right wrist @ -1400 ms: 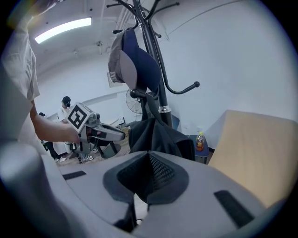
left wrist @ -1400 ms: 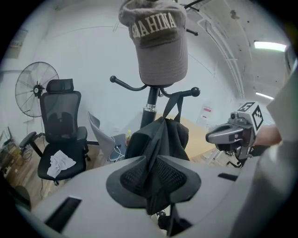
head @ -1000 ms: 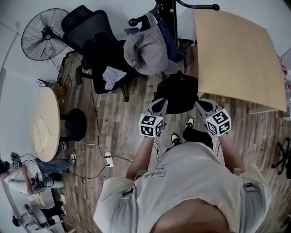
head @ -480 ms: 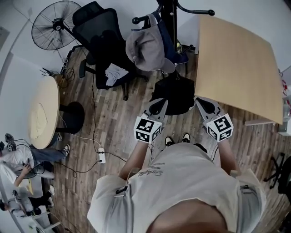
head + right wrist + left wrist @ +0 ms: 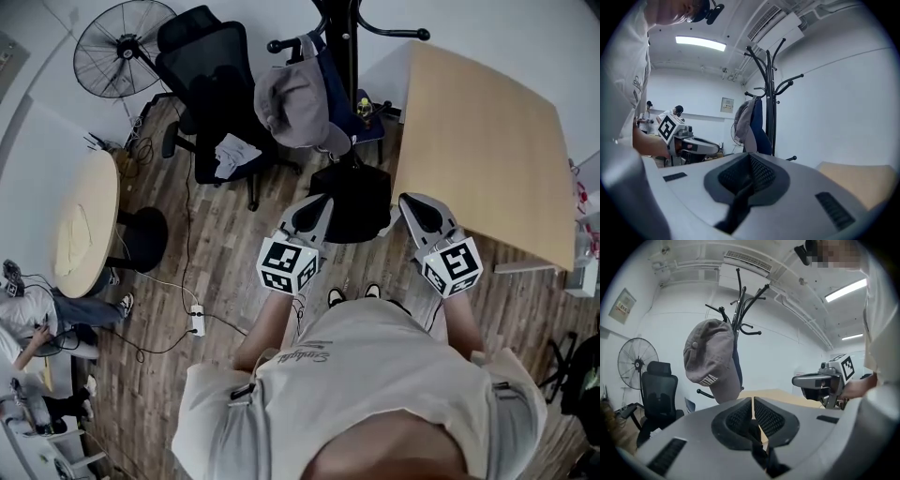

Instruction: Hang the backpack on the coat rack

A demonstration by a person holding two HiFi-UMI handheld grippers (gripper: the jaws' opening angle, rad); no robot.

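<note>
A black backpack (image 5: pixel 352 199) hangs above the floor between my two grippers, just in front of the black coat rack (image 5: pixel 349 37). My left gripper (image 5: pixel 314 208) is shut on a black strap (image 5: pixel 761 453) of the backpack, at its left side. On the other side, my right gripper (image 5: pixel 412 208) pinches another black strap (image 5: pixel 736 206). Both point roughly level at the coat rack (image 5: pixel 738 296) (image 5: pixel 768 93). A grey cap (image 5: pixel 292 103) and a blue garment (image 5: pixel 759 131) hang on the rack's hooks. The bag itself is hidden below the jaws in both gripper views.
A wooden table (image 5: pixel 487 131) stands right of the rack, close to my right gripper. A black office chair (image 5: pixel 211 84) and a fan (image 5: pixel 117 47) are to the left. A round table (image 5: pixel 84 225) and a power strip (image 5: pixel 195 319) with cables sit further left.
Both grippers have risen with the backpack and moved a little closer to the coat rack. The bag now hangs higher off the floor.
</note>
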